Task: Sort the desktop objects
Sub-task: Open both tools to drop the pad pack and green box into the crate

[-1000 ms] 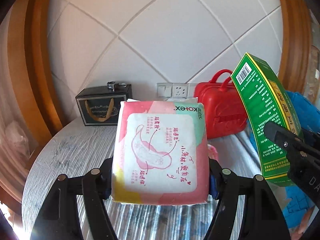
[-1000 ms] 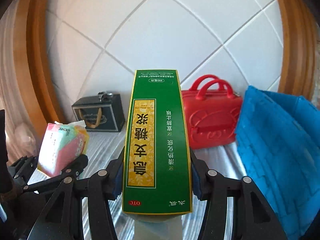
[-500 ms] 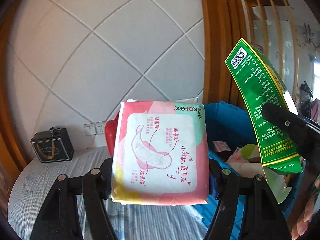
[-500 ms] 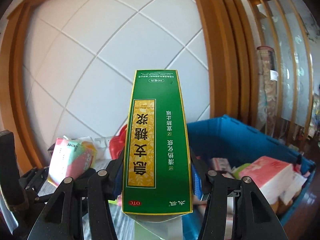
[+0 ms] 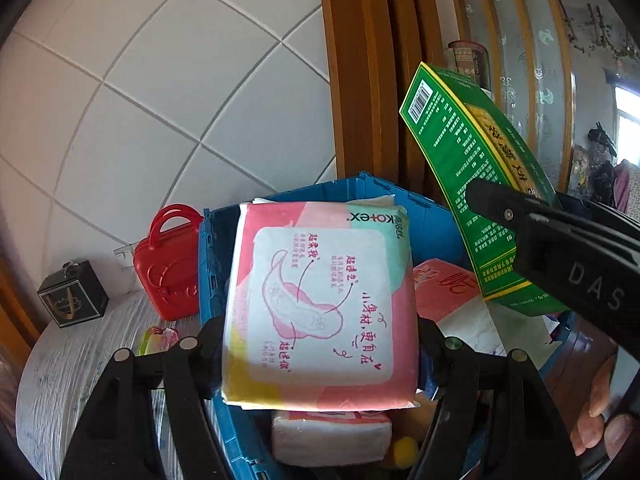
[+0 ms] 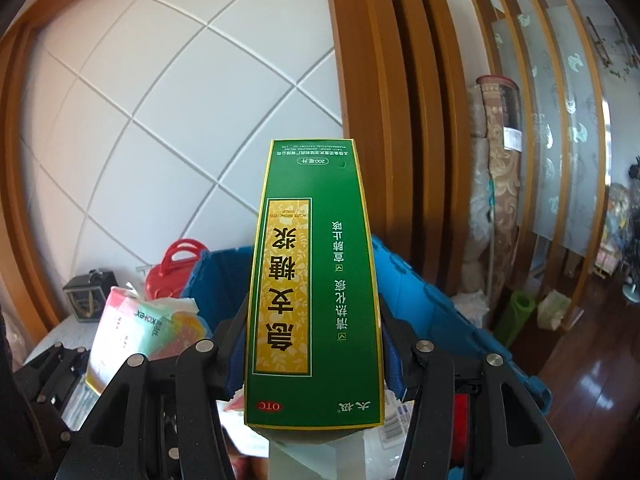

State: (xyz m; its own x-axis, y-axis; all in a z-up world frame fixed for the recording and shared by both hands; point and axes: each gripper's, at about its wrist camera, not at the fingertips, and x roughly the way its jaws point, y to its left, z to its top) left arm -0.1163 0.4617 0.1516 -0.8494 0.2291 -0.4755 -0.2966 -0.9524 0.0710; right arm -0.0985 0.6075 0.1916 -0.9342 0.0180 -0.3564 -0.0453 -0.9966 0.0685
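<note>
Both tongs hung over the blue crate (image 5: pixel 424 216): left gripper (image 5: pixel 320 344) clamped the Kotex pad pack (image 5: pixel 320 304), right gripper (image 6: pixel 312 352) the upright green syrup box (image 6: pixel 312 280), drop zone straight below.

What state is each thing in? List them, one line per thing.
Left claw: shut on the pink Kotex pack, held above the bin.
Right claw: shut on the green syrup box, print upside down.
Blue bin: open, already holding packs.
Red case: closed, upright on the table.
Black box: closed, on the table.
</note>
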